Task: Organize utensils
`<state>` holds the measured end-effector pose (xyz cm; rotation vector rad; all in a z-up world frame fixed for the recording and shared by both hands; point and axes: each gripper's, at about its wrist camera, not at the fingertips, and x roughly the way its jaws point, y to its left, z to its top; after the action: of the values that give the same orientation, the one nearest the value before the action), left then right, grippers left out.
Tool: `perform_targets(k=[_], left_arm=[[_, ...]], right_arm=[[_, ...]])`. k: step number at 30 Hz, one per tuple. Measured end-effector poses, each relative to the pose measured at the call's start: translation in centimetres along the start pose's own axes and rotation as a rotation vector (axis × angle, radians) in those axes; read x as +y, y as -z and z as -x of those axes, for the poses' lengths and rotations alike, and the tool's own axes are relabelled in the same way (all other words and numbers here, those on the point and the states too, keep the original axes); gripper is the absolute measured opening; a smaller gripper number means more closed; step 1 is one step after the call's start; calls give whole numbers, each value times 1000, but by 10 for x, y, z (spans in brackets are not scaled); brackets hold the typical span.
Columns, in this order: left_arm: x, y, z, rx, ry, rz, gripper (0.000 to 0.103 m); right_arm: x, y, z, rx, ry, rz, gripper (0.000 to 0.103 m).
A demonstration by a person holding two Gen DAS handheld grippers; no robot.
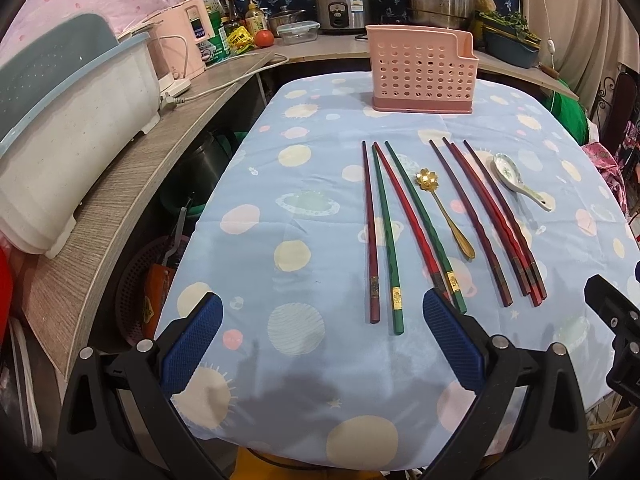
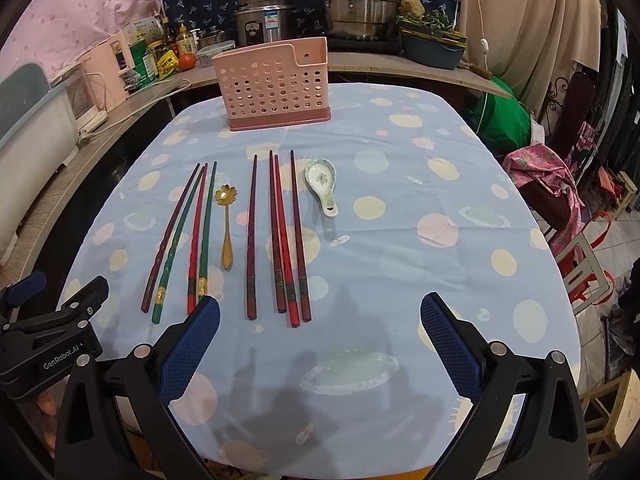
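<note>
Several red, green and dark chopsticks (image 1: 390,236) (image 2: 280,236) lie side by side on the blue dotted tablecloth (image 1: 300,360). Among them rests a gold flower-bowl spoon (image 1: 444,208) (image 2: 226,224). A white ceramic spoon (image 1: 520,182) (image 2: 322,184) sits to their right. A pink perforated utensil holder (image 1: 424,70) (image 2: 276,84) stands upright behind them. My left gripper (image 1: 323,312) hovers open over the near ends of the left chopsticks. My right gripper (image 2: 320,316) is open near the ends of the right group. Neither holds anything.
A wooden counter (image 1: 120,184) runs along the left with a white and blue dish rack (image 1: 68,120), a pink appliance, bottles and a tomato. Steel pots (image 2: 360,4) stand at the back. Chairs with cloth (image 2: 548,184) crowd the right side.
</note>
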<state>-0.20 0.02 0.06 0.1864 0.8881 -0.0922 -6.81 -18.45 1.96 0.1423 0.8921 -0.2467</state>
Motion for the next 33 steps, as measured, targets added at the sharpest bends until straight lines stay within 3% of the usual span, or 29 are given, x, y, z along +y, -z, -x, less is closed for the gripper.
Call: perform_targets(k=[33], left_arm=[[4,4,3,-5,0,-4,96]], right_arm=[[7,2,2,-9,-4,1,96]])
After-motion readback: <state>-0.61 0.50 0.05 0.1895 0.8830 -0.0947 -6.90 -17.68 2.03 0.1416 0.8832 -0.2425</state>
